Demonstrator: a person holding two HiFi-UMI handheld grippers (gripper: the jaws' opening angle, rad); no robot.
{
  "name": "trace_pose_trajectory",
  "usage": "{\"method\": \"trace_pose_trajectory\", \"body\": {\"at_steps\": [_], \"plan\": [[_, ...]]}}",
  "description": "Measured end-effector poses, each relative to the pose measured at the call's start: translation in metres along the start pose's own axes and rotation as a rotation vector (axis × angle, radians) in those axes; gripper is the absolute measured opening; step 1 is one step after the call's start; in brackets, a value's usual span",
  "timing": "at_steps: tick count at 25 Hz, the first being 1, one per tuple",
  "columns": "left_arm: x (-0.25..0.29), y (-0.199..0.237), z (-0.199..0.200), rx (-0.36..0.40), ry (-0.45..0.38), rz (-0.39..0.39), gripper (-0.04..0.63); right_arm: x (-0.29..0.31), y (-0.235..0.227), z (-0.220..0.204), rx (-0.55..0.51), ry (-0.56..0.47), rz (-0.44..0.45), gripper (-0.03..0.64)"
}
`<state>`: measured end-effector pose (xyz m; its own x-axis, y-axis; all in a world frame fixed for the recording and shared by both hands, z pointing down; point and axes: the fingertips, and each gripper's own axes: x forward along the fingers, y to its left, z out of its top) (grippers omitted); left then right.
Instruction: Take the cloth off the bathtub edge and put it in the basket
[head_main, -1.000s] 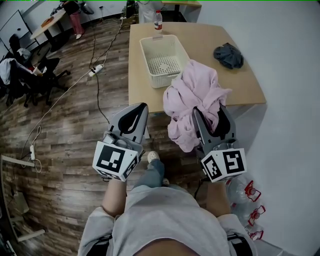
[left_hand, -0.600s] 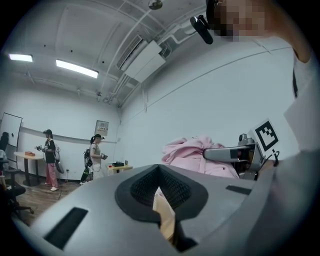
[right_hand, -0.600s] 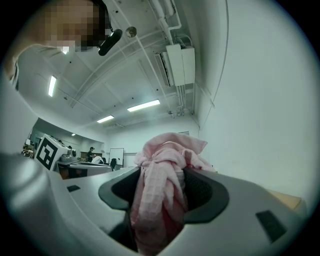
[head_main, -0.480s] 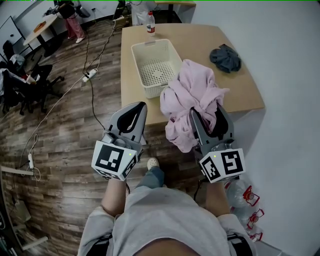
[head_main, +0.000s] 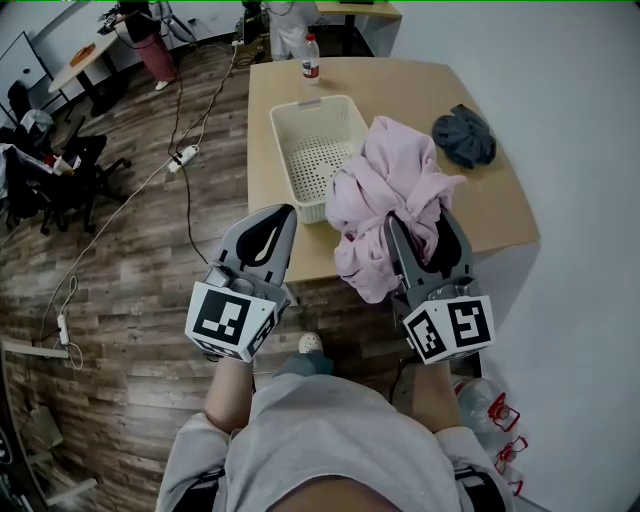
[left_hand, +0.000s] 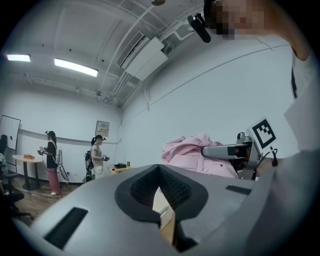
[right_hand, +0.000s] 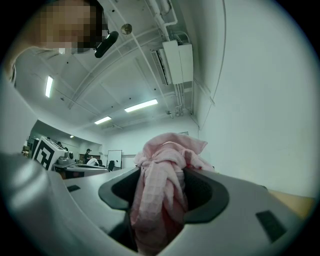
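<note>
Right of basket (head_main: 300, 112), over table (head_main: 400, 85) edge: pink cloth (head_main: 385, 185) bunched, clenched in R gripper (head_main: 424, 222) | L gripper (head_main: 281, 214) near side of basket, jaws closed, empty | dark rag (head_main: 463, 135) far right of basket

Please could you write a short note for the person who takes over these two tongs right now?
Left tongs: shut, empty, held short of the table.
Right tongs: shut on the pink cloth, which bunches up above the table's near edge.
Basket: empty, on the table, just left of the cloth.
Done: cloth picked up; no bathtub is in view.
Left: carry the cloth over the basket and open the right tongs.
</note>
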<state>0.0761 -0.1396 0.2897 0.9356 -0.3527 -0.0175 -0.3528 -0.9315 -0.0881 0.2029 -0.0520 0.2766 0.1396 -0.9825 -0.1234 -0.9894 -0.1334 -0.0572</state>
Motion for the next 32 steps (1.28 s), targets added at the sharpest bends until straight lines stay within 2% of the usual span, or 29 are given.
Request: {"method": "trace_pose_trajectory", "body": {"at_steps": [11,19,32], "plan": [[0.031,0.060,-0.001,-0.008,-0.037,-0.021,-0.004,0.069,0.000,0.002,-0.001,-0.018,-0.013,0.268],[0.039,0.081,-0.008,-0.018,-0.036,-0.020,-0.003,0.092,-0.002,0.002,-0.008,-0.018,-0.024,0.268],[0.059,0.111,-0.013,-0.029,-0.016,0.079,-0.003,0.144,-0.024,-0.003,0.017,-0.005,0.048,0.270]]}}
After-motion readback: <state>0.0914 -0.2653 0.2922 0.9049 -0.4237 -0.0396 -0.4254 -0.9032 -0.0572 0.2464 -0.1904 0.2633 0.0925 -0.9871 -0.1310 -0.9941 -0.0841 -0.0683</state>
